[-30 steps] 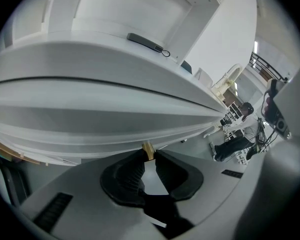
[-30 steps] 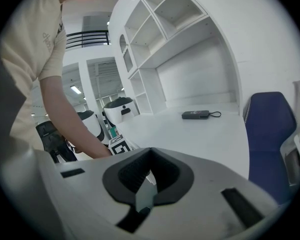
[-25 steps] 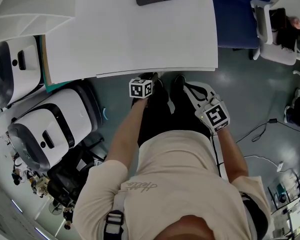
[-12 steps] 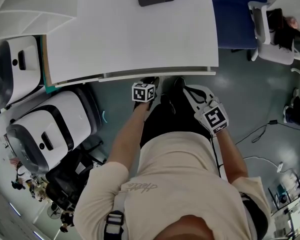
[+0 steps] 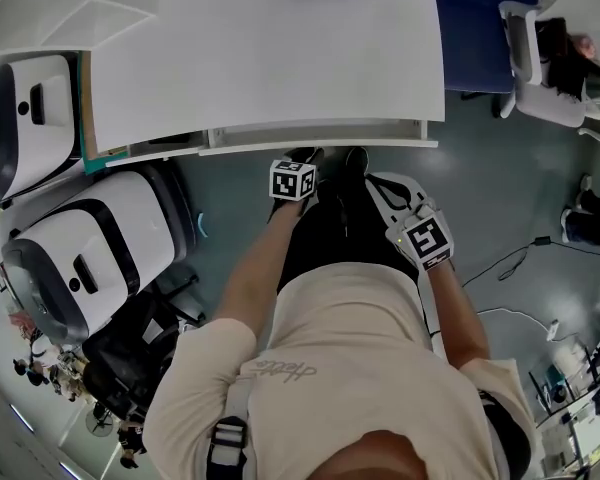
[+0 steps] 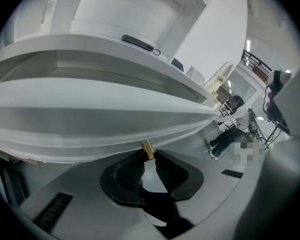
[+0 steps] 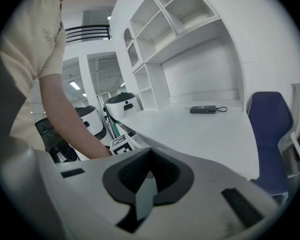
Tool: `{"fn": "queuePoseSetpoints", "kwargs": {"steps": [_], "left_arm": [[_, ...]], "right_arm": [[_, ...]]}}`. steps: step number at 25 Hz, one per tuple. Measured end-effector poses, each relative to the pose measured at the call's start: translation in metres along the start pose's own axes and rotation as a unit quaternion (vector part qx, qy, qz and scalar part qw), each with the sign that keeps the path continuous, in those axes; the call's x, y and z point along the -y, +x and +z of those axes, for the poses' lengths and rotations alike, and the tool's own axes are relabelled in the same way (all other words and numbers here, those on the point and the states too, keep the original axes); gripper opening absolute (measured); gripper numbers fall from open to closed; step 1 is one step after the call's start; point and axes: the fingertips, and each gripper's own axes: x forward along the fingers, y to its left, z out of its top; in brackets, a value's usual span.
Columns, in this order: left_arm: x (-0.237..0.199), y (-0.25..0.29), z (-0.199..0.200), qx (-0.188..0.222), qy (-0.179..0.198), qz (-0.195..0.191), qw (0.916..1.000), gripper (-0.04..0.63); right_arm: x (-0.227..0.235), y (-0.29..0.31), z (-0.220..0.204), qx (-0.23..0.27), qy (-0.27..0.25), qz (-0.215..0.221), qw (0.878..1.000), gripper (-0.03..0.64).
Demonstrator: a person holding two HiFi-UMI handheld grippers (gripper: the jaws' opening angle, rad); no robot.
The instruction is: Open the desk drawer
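We see the white desk drawer (image 5: 310, 134) standing slightly out beneath the desk surface (image 5: 260, 58). The left gripper (image 6: 148, 155) pinches its small brass knob (image 6: 148, 149). The right gripper (image 7: 148, 175) is pressed together, empty.

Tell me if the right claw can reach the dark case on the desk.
Probably, with a stretch: the right claw holds nothing and nothing stands on the desk before the dark case, lying far back.

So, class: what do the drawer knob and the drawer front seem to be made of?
Knob: likely brass or brass-plated metal, since it is golden with a slight sheen. Drawer front: probably painted or laminated board, as it looks smooth, evenly white and fairly matte. Its core isn't visible.
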Motion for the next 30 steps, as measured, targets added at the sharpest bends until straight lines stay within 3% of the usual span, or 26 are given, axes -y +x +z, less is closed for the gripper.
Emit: {"fn": "queuePoseSetpoints", "kwargs": {"steps": [5,10,20,30], "left_arm": [[0.003,-0.004,-0.012,0.005,-0.007,-0.003,1.0000,0.074],[0.011,-0.010,-0.031,-0.009,0.017,-0.015,0.9997,0.075],[0.024,-0.025,-0.069,-0.016,0.027,-0.028,0.9991,0.077],[0.032,-0.035,-0.091,-0.005,0.026,-0.031,0.9992,0.077]], "right_arm": [[-0.013,-0.004,-0.002,-0.003,0.001,-0.009,1.000,-0.002],[-0.021,-0.004,-0.003,-0.004,0.004,-0.020,1.000,-0.002],[-0.051,-0.013,-0.008,-0.005,-0.006,-0.040,0.999,-0.002],[-0.075,-0.033,-0.026,0.005,0.031,-0.070,0.997,-0.002]]}}
